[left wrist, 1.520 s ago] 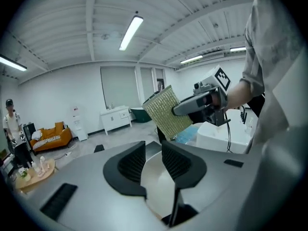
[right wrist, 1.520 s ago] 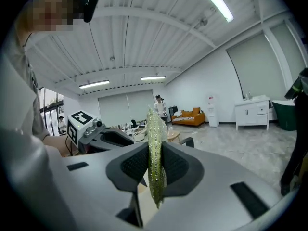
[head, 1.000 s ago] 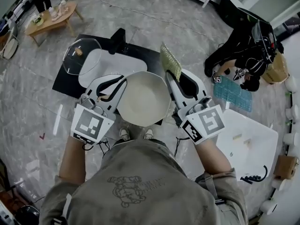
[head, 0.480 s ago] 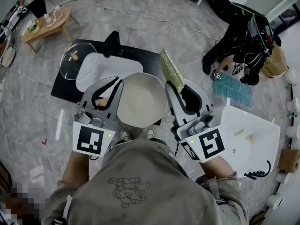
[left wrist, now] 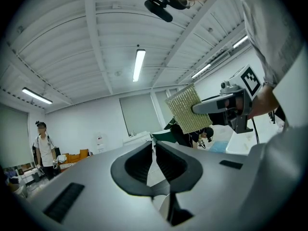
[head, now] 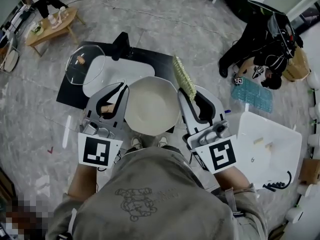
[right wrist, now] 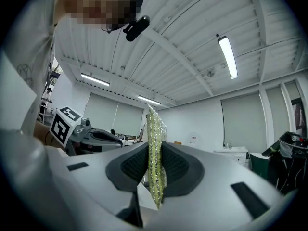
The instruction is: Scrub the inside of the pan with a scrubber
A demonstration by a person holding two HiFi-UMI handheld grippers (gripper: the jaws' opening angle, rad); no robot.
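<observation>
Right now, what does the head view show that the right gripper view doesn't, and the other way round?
Only the head view: the inside of the round cream pan, the clear glass lid and the black table. Only the right gripper view: the right gripper with its jaws pressed on both faces of the yellow-green mesh scrubber, seen edge-on, and the ceiling strip light. Both: that scrubber, and the left gripper.

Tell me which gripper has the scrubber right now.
The right gripper: its fingers clamp the yellow-green scrubber on edge. The left gripper holds the pan instead.
</observation>
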